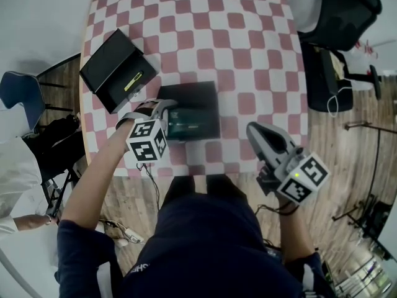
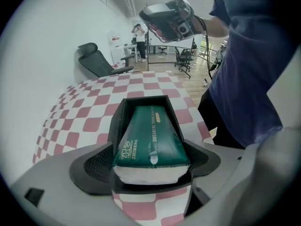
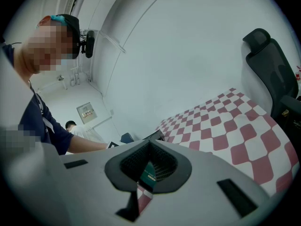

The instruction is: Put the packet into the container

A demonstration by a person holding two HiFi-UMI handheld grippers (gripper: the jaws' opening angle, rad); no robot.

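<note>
The green packet (image 1: 193, 123) (image 2: 150, 135) lies lengthwise in the open black container (image 1: 186, 92) (image 2: 117, 121) near the table's front edge. Its white near end shows just above the container's near wall. My left gripper (image 1: 169, 112) (image 2: 150, 167) is at the container's left end, and its jaws press on both sides of the packet's near end. My right gripper (image 1: 252, 130) (image 3: 149, 171) hangs shut and empty off the front right of the table, pointing toward the container. Only a green sliver shows through the slit between its jaws.
A second black box part (image 1: 116, 68) lies at the table's left edge, behind the container. The red-and-white checkered table (image 1: 248, 48) stretches away behind it. A black office chair (image 1: 344, 14) stands at the far right, and another person sits at the left.
</note>
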